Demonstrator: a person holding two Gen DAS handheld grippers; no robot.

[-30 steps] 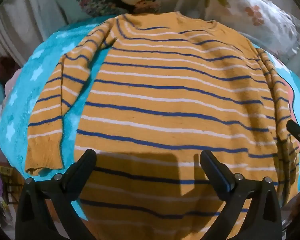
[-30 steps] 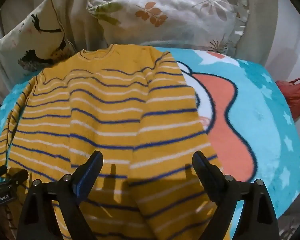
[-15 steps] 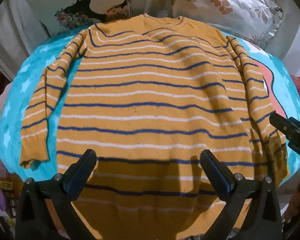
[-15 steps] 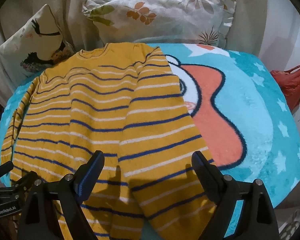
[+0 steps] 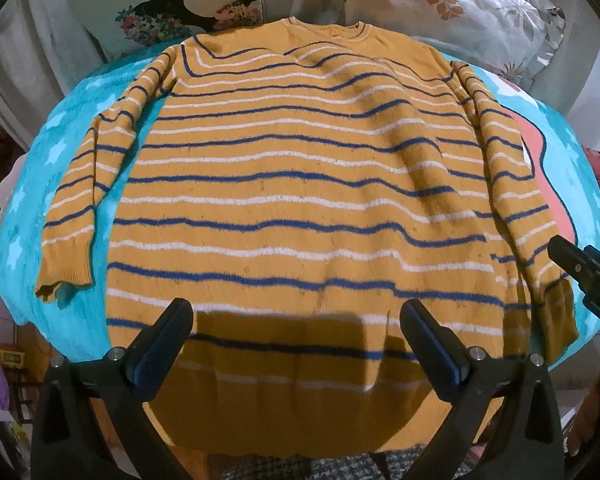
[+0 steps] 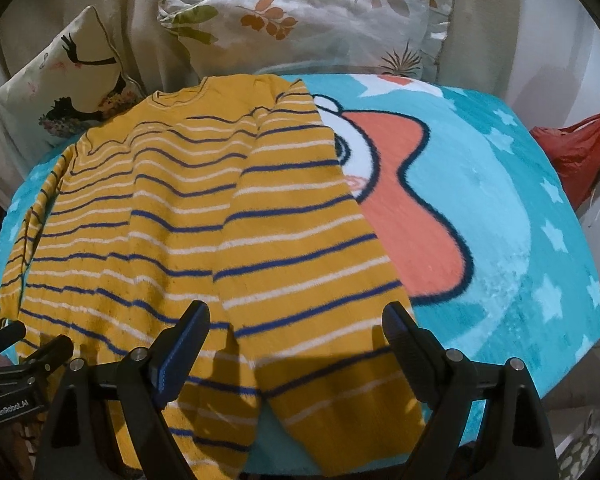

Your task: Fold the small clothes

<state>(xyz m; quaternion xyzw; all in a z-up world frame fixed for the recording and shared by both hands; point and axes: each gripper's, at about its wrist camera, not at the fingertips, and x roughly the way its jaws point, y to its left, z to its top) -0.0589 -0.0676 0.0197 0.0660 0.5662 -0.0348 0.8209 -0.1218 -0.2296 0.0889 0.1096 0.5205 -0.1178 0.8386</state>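
An orange-yellow sweater (image 5: pixel 292 200) with blue and white stripes lies flat, front up, on a turquoise blanket (image 5: pixel 72 152); its collar points away from me. It also shows in the right wrist view (image 6: pixel 204 240), with its right sleeve (image 6: pixel 324 280) lying along the body. My left gripper (image 5: pixel 296 328) is open and empty above the sweater's hem. My right gripper (image 6: pixel 296 332) is open and empty above the right sleeve's lower part. The right gripper's tip shows at the left wrist view's right edge (image 5: pixel 580 268).
Two pillows lean at the back: a bird-print one (image 6: pixel 72 80) and a leaf-print one (image 6: pixel 308 20). The blanket has an orange and white cartoon figure (image 6: pixel 400 184) to the right of the sweater. A red bag (image 6: pixel 580 148) sits beyond the right edge.
Both grippers have drawn back toward me and risen, so more of the sweater and the pillows shows. The sweater has not moved. Both stay open.
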